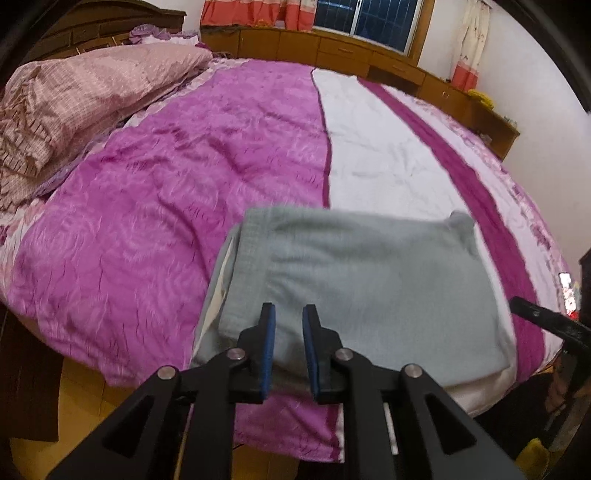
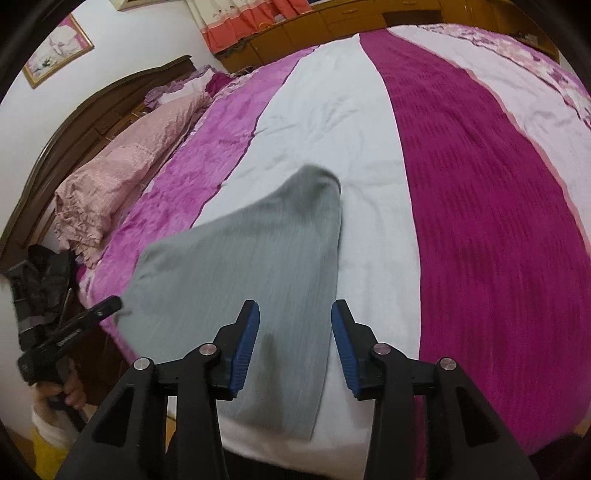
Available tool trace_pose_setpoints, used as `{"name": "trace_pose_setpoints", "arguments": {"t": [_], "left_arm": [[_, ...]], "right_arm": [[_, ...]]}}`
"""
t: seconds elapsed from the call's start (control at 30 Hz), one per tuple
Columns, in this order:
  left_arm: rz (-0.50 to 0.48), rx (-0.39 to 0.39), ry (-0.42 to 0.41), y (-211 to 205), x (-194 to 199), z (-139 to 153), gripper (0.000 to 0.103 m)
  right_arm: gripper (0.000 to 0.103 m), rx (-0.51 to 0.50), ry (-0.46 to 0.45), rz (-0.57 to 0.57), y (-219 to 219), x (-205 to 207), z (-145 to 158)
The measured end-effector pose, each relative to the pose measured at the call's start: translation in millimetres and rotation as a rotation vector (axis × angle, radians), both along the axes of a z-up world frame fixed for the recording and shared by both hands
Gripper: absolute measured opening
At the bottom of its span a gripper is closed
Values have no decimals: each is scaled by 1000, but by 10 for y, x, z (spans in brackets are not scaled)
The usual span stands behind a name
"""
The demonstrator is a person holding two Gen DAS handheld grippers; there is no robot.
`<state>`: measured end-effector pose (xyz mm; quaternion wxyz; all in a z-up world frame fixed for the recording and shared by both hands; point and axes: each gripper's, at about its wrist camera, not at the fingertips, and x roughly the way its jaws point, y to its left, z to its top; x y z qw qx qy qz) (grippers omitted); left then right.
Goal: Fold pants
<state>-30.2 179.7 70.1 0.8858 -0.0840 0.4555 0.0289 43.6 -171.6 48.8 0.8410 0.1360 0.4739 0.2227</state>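
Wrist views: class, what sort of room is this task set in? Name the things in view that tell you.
Most likely a home bedroom. A large bed with a purple and white cover fills both views, a wooden headboard stands behind the pink bedding, and a curtained window sits above wooden cabinets.

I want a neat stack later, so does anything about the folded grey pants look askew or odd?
Mostly tidy: the grey pants lie folded flat on the bedspread. One far corner bunches up into a hump instead of lying flat, and a darker patch shows near the near edge; it could be a stain or only shadow.
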Motion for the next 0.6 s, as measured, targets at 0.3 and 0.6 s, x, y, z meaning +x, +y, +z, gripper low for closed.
{"name": "trace_pose_setpoints", "arguments": {"t": [0.3, 0.6], "left_arm": [[-22, 58, -1, -34, -62, -206, 15], [-78, -16, -41, -335, -212, 123, 26]], "right_arm": [[34, -23, 87, -5, 60, -125, -351], [40, 49, 106, -30, -12, -119, -446]]}}
